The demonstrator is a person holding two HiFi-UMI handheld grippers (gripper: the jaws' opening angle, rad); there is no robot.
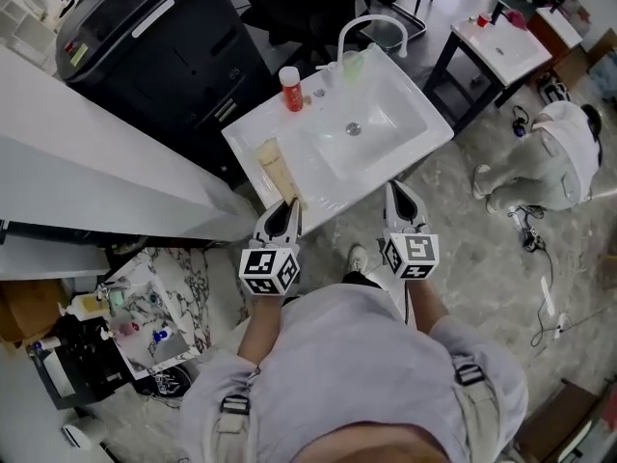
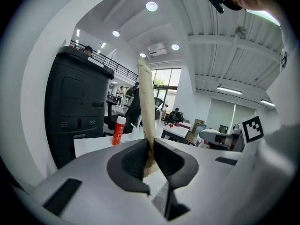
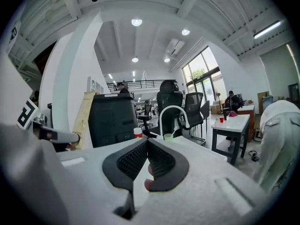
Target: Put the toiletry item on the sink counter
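left gripper view shows the left hand-held gripper [image 2: 151,145] pinching the beige toiletry box [image 2: 147,102], the right hand-held gripper [image 3: 146,146] pressed together and empty, so this looks like the carry step, with lowering onto the sink tabletop [image 1: 410,99] next.

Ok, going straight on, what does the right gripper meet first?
Probably the green cup by the faucet, across the sink; the right gripper seems above counter height, though that's unclear.

Open office with a mottled grey floor [image 1: 463,258]. A large black machine [image 1: 164,46] stands near a white side table [image 1: 503,48]. Round ceiling lights [image 3: 136,22] glow overhead.
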